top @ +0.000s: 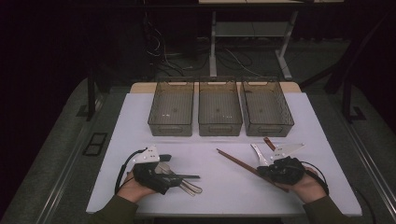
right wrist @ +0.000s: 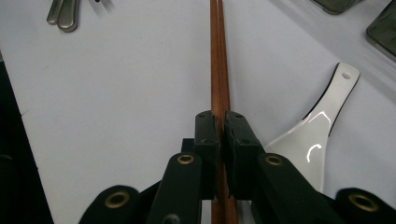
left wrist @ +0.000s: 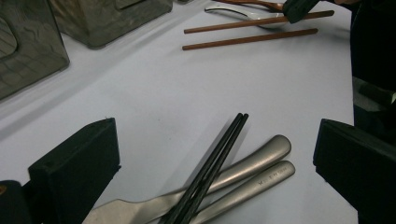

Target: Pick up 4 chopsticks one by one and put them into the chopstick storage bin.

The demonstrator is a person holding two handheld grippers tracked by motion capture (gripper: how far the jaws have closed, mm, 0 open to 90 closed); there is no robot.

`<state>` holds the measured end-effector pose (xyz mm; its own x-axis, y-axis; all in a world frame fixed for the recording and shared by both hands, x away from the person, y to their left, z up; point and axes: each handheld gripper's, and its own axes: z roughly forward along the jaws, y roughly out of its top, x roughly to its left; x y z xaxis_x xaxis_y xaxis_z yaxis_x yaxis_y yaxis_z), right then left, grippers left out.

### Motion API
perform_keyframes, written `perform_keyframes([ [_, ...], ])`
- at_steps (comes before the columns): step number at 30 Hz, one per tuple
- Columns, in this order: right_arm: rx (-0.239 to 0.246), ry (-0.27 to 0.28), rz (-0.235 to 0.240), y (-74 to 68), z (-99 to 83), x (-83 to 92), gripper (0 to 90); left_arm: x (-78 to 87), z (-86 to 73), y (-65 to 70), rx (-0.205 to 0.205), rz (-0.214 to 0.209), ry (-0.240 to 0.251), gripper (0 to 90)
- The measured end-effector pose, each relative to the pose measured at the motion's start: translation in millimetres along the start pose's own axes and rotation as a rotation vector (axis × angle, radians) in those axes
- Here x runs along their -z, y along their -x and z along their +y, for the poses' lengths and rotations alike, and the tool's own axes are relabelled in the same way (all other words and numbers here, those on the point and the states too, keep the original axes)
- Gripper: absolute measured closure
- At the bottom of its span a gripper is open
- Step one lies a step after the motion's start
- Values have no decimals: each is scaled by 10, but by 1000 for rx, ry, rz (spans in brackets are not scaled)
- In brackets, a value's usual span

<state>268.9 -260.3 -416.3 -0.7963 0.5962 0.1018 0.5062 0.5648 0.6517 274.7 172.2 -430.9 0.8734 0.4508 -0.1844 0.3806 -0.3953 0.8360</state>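
- Brown chopsticks point(right wrist: 219, 56) sit pinched in my right gripper point(right wrist: 221, 128), jaws pressed tight on the pair, which runs straight ahead over the white counter point(top: 224, 186).
- Three clear bins point(top: 219, 109) line the counter's far edge side by side, and I see nothing in any of them.
- My right hand point(top: 306, 184) rests low near the front right edge, a white spoon point(right wrist: 315, 135) just beside the jaws.
- Left gripper point(left wrist: 210, 163) is spread wide over black chopsticks point(left wrist: 212, 168) crossing two metal handles point(left wrist: 252, 170), pads touching neither.
- Open white counter between both hands and the bins.
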Motion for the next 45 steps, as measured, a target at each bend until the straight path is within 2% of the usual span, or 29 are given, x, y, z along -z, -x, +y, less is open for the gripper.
perform_keyframes([
  [4,-5,10,-1,12,13,3,840,-5,-18,13,17,4,15,0],
  [14,-9,49,-2,40,107,30,840,-19,-15,52,-13,20,11,0],
  [23,-8,86,1,68,270,35,841,-19,-12,49,-2,21,15,0],
  [32,-29,122,10,86,417,21,840,-24,-7,58,-6,17,14,0],
  [45,-34,141,14,111,563,-16,840,-26,-6,59,-9,10,11,0],
])
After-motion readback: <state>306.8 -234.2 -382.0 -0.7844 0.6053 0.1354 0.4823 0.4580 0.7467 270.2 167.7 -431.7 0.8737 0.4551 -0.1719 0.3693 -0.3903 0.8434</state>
